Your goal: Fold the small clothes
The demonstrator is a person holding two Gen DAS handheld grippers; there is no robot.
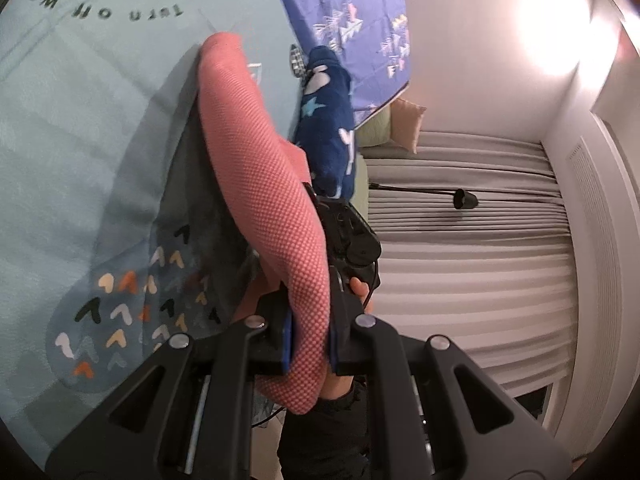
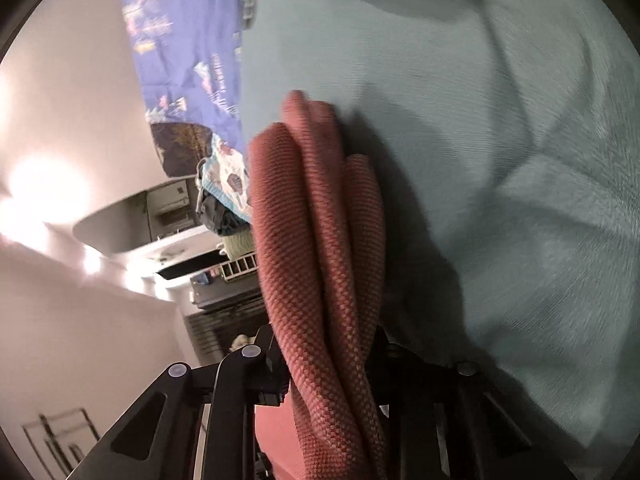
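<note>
A small pink knitted garment [image 1: 256, 184] hangs folded over the pale blue-green printed bedsheet [image 1: 80, 140]. My left gripper [image 1: 310, 344] is shut on its lower edge, the blue pads pressing the cloth from both sides. In the right wrist view the same pink garment [image 2: 320, 240] runs in several bunched folds between the fingers of my right gripper [image 2: 328, 364], whose jaws are closed on the folds. The right gripper's body [image 1: 352, 240] and a fingertip of the hand holding it show just behind the cloth in the left wrist view.
A dark blue fleece piece with white shapes [image 1: 332, 120] lies beyond the pink garment, beside a purple patterned sheet [image 1: 352, 28]. Grey pleated curtains [image 1: 460, 248] and a white wall fill the right side. A pile of other clothes [image 2: 228, 188] sits at the bed's edge.
</note>
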